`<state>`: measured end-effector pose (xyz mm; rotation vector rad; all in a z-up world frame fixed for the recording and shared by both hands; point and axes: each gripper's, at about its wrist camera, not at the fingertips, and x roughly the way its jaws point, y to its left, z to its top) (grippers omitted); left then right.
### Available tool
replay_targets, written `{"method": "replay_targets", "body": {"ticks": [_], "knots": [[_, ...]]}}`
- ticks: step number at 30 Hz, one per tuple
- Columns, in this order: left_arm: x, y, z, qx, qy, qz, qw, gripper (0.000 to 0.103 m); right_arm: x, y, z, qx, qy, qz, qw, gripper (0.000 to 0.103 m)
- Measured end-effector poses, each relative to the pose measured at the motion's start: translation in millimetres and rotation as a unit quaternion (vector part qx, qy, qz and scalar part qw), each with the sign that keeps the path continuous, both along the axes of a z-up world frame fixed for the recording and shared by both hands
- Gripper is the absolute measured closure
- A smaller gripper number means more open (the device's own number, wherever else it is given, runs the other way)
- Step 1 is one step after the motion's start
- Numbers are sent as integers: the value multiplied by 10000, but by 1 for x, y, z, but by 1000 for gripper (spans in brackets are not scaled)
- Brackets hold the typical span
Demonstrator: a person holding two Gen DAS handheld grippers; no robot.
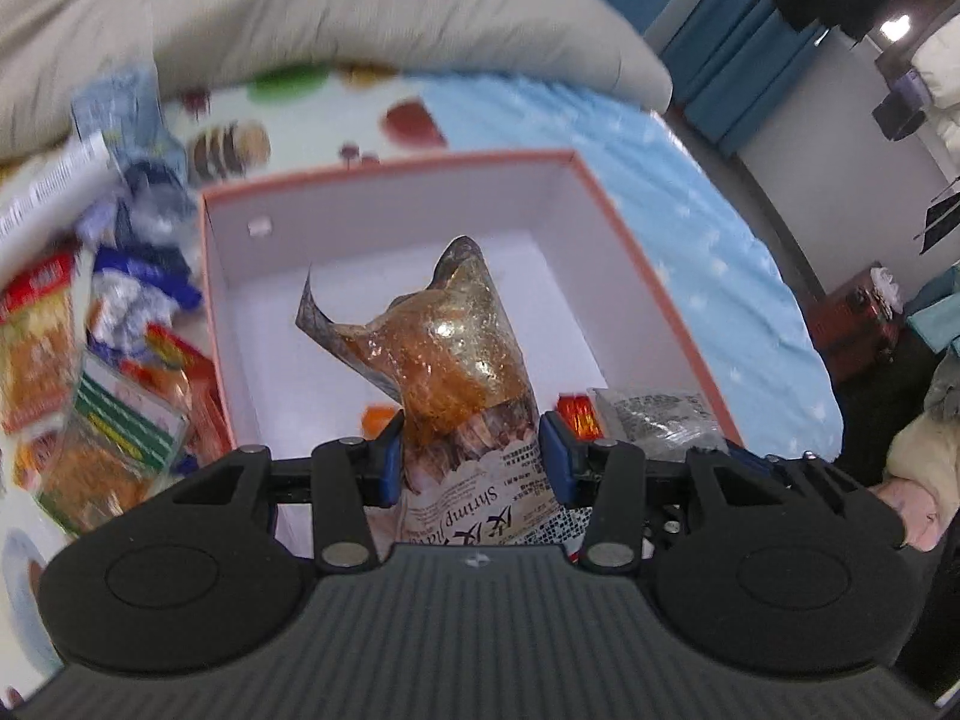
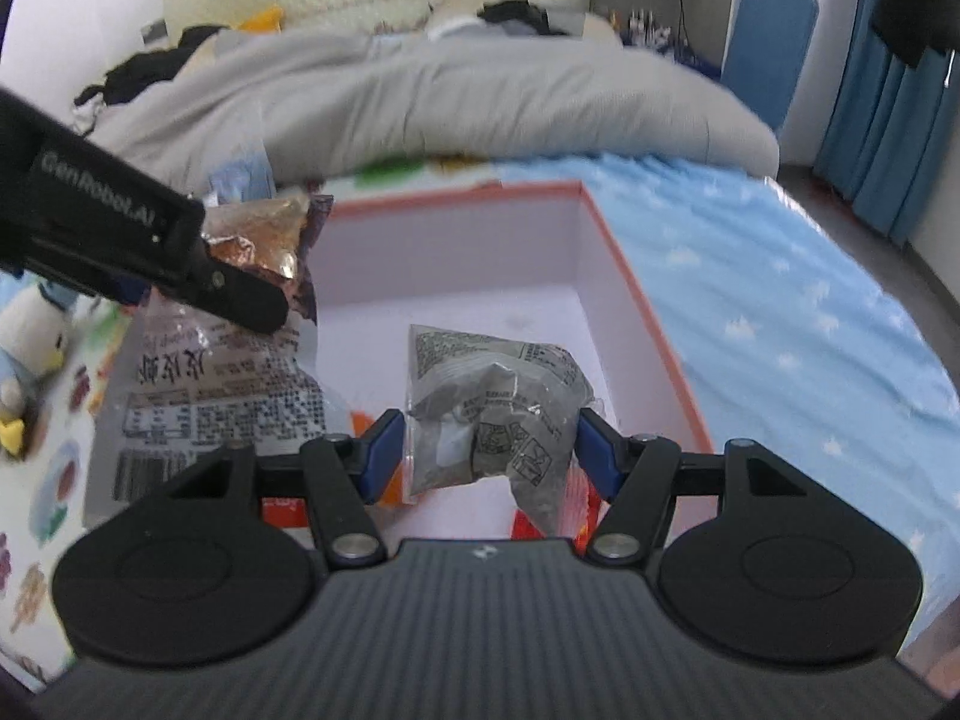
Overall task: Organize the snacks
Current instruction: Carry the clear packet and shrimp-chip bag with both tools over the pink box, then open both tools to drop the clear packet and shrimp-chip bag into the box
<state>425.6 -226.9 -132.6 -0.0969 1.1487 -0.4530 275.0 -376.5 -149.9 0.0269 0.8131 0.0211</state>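
A white-lined box with an orange rim [image 1: 384, 171] lies open on the bed. My left gripper [image 1: 474, 456] is shut on a shrimp snack bag [image 1: 456, 360], clear-topped with orange-brown contents, held upright over the box's near left part. My right gripper [image 2: 486, 450] is shut on a crumpled grey printed packet [image 2: 492, 414] above the box floor. In the right wrist view the left gripper [image 2: 240, 294] and its bag [image 2: 228, 384] hang at the box's [image 2: 648, 312] left side. Small orange and red packets [image 1: 579, 417] lie in the box's near end.
A pile of loose snack packs [image 1: 120, 360] lies on the patterned sheet left of the box. A grey duvet [image 1: 360, 12] bulges behind it. A plush penguin [image 2: 30, 330] sits far left. Blue star-print sheet [image 2: 780, 312] spreads right of the box.
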Motion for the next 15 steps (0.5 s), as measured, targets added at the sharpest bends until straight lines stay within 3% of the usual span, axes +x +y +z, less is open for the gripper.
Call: {"method": "replay_targets", "body": {"ticks": [10, 12, 15], "knots": [[1, 1, -24, 118, 321, -120, 9993, 51, 4, 0, -8, 96, 149, 75, 9998, 36], [-2, 3, -24, 163, 296, 8, 9994, 48, 2, -4, -7, 142, 141, 41, 9998, 36], [-8, 5, -22, 203, 171, 65, 9996, 32, 2, -8, -7, 174, 121, -46, 9998, 34]]}}
